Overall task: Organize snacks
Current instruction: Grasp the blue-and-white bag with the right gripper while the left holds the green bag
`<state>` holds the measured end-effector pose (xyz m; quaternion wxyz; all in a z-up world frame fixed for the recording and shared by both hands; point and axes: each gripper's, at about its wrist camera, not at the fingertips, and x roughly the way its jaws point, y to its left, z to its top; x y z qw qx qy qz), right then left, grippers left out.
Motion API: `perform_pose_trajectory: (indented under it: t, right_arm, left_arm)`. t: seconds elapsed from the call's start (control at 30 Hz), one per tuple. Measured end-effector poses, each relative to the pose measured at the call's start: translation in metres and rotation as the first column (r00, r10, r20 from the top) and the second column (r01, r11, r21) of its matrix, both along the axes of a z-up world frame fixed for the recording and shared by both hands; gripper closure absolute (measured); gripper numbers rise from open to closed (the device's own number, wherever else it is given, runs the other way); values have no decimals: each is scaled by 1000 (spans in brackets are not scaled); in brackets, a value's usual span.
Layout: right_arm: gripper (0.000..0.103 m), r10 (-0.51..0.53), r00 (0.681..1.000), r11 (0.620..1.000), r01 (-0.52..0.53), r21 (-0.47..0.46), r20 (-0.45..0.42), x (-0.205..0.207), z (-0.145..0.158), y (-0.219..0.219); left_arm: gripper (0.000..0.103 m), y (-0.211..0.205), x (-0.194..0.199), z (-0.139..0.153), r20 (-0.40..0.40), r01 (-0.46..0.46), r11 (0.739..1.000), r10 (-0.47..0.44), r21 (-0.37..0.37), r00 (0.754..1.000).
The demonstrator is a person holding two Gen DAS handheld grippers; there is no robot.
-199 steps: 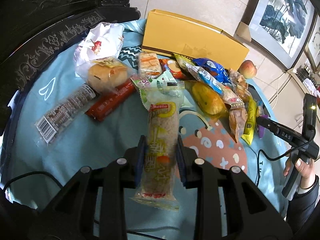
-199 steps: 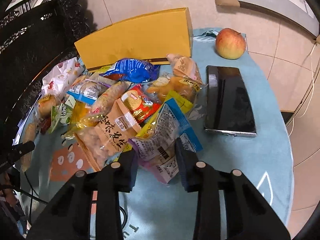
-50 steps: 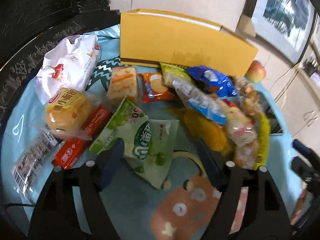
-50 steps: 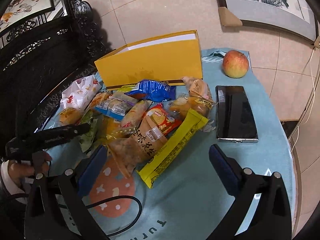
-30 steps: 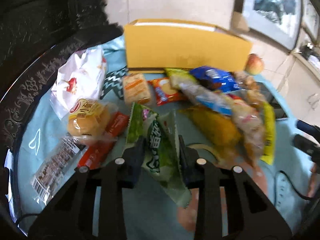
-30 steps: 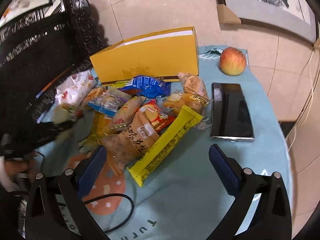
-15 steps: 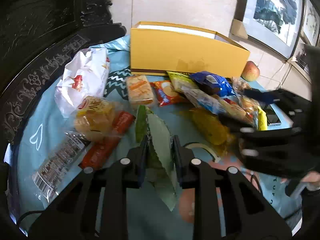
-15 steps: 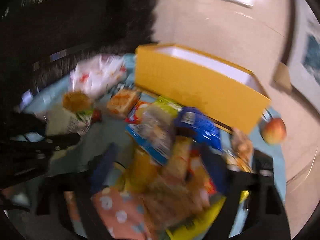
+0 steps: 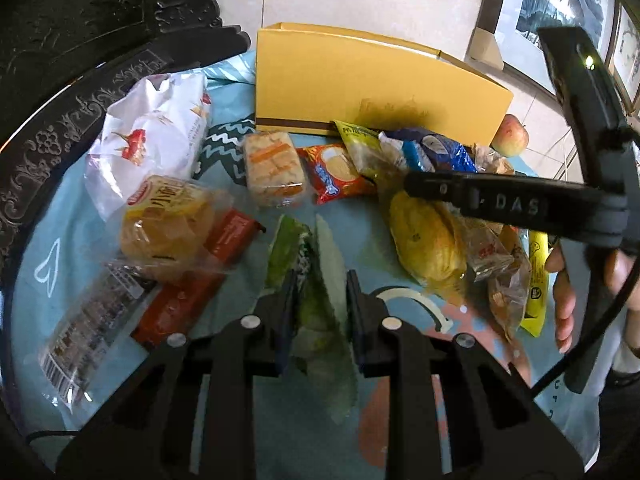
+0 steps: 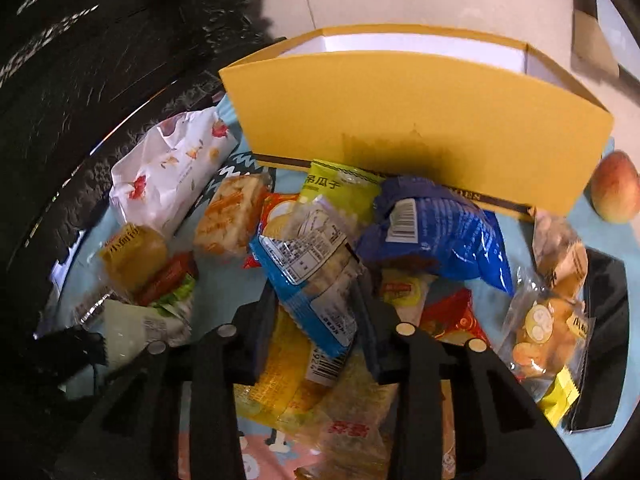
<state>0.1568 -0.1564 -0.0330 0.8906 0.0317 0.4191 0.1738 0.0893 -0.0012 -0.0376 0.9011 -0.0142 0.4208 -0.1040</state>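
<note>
Blue-clothed tabletop [image 9: 100,216]: left tool [image 9: 320,300] pinches a limp green packet [image 9: 316,264] mid-body; right tool [image 10: 316,304] is closing round a crinkly, slippery blue-edged cracker pack [image 10: 316,264], best gripped centrally.

Round table w/ light-blue cloth [image 9: 100,216]: yellow box [image 9: 372,92], snack packs, apple [image 9: 510,140], phone [image 10: 600,320].

One yellow box [image 10: 420,120]. One apple [image 10: 614,192]. One phone [image 10: 604,344], partly hidden. One white bag [image 9: 152,136]. One bun [image 9: 168,224] in clear wrap. One red bar [image 9: 196,284]. One green pouch [image 9: 316,280]. One blue bag [image 10: 440,232]. Two grippers: left [image 9: 320,280], right [image 10: 316,300]. The rest of the snack pile overlaps too much to count.
</note>
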Motion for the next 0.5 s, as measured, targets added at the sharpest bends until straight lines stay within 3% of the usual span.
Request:
perform_pose_trajectory:
  t: [0.13,0.23,0.3,0.37,0.47,0.5]
  right_arm:
    - [53,-31,999,999,31,-32,14,4,2,10]
    - [51,-59,998,998,59,6,-12,15,1,11]
    - [52,-85,996,996,84,-42,-17,22,-3,15]
    - [72,-114,992,992,111,-61,-44,28,-10,12]
    - [89,-136,990,991,135,-13,-38,23,-8,-2]
    - [89,-131,991,991,131,16,-20,18,-4,-6]
  left_arm:
    - [78,-1,1,-2,-4,2,1000,-2,-2,1000]
    - [78,-1,2,-4,-7,6,1000,-6,-2,1000]
    - [77,-2,2,-5,-9,10,1000,-10,-2,1000]
    - [77,-2,2,-6,-11,12,1000,-12,-3,1000]
    - [78,-1,3,-7,-8,17,1000,-17,-5,1000]
    - [79,-1,2,-7,-3,19,1000,-19,-1,1000]
